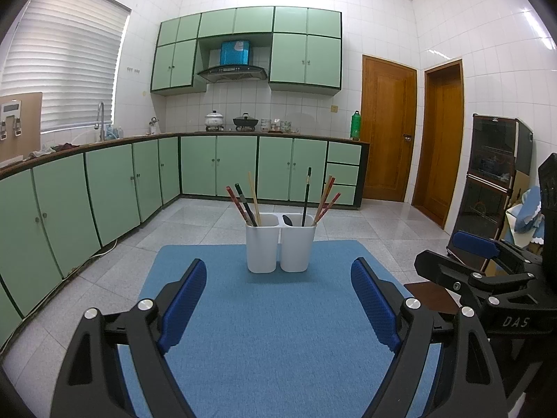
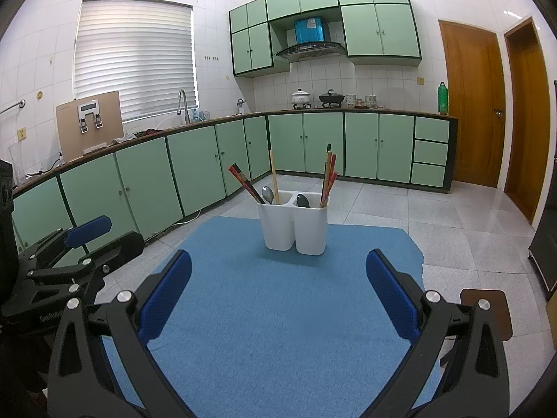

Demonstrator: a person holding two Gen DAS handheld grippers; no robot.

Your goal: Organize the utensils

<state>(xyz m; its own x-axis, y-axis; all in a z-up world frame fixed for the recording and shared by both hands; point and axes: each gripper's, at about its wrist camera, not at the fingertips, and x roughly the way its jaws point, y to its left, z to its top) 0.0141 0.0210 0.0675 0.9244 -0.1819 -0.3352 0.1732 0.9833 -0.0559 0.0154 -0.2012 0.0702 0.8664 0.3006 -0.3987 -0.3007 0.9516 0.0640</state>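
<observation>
White plastic, in the form of a two-compartment utensil holder (image 1: pixel 280 244), stands upright on the blue felt mat (image 1: pixel 278 331) that covers the tabletop. This holder is the landmark for everything else. In its left compartment lean a few chopsticks (image 1: pixel 243 205), red, black and pale wood, and the right wrist view also shows a silver metal spoon (image 2: pixel 267 195) there. In its right compartment stand a tall black stick, several red and wooden chopsticks (image 1: pixel 325 200) and a dark spoon (image 2: pixel 303 200).

Both claws are in front of the holder, well apart from it, and both hold nothing. The left claw (image 1: pixel 278 296) has its blue padded fingers (image 1: pixel 184 299) spread wide, and the right claw (image 2: pixel 278 289) is spread wide in the same way. The two are side by side, near each other. No loose utensil lies on the mat in either view, so I judge the sorting is almost or fully finished, or the next step is to move pieces between compartments.

Some risks, in my opinion: the holder looks light and tall, so a claw that pulls a chopstick sideways, not straight up, could tip it. The chopsticks are thin and lean against each other, so closing on one may catch its neighbour or let it slip. The two claws could also bump if both go in together.
</observation>
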